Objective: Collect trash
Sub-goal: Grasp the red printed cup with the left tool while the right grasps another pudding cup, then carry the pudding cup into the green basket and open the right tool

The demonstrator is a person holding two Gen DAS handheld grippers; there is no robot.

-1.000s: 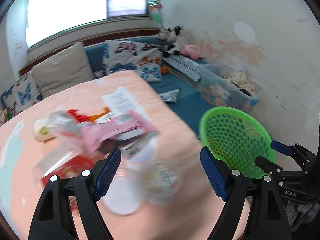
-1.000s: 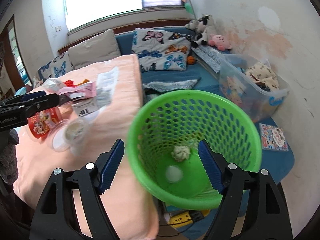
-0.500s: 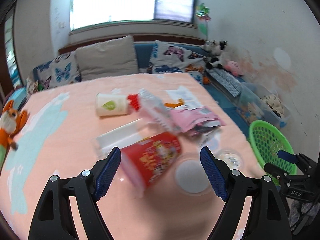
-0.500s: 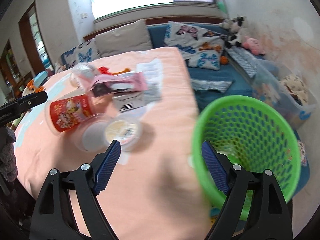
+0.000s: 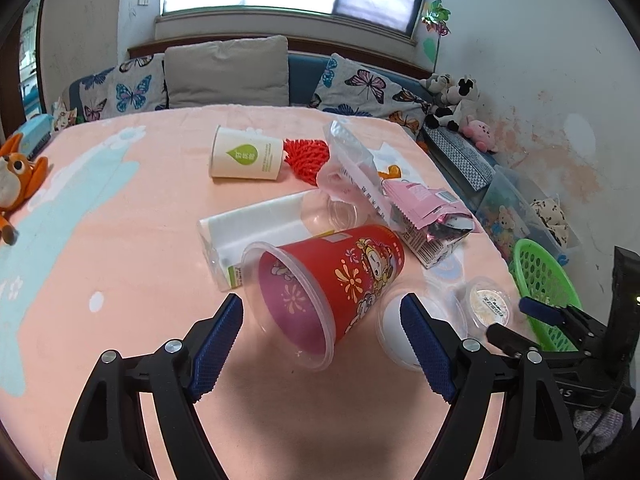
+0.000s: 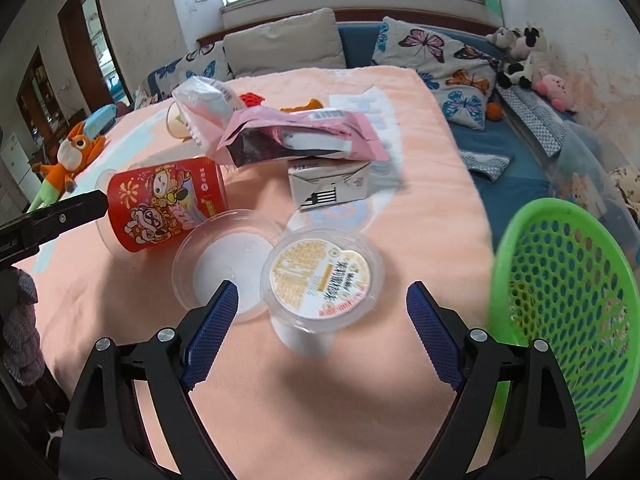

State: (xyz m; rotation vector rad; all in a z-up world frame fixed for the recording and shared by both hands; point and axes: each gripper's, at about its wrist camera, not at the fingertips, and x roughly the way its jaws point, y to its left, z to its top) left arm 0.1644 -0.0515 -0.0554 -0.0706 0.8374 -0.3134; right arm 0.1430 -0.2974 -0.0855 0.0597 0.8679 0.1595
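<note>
Trash lies on a pink cloth-covered table (image 5: 120, 240). A red printed cup (image 5: 328, 280) lies on its side, right in front of my open left gripper (image 5: 322, 328). A sealed clear cup with a printed lid (image 6: 322, 276) stands just ahead of my open right gripper (image 6: 322, 320), beside a clear lid (image 6: 228, 264). Behind lie a pink wrapper (image 6: 304, 136), a small carton (image 6: 328, 188) and a white paper cup (image 5: 244, 158). A green mesh basket (image 6: 560, 296) stands off the table's right edge.
A clear plastic box (image 5: 260, 232), a clear bag (image 5: 352, 164) and a red fluffy thing (image 5: 308, 156) also lie on the table. A fox toy (image 5: 16, 176) lies at the left edge. A sofa with cushions (image 5: 228, 72) is behind.
Both grippers have swung left from the green basket toward the table. The red cup now lies before the left gripper and the sealed cup before the right one.
</note>
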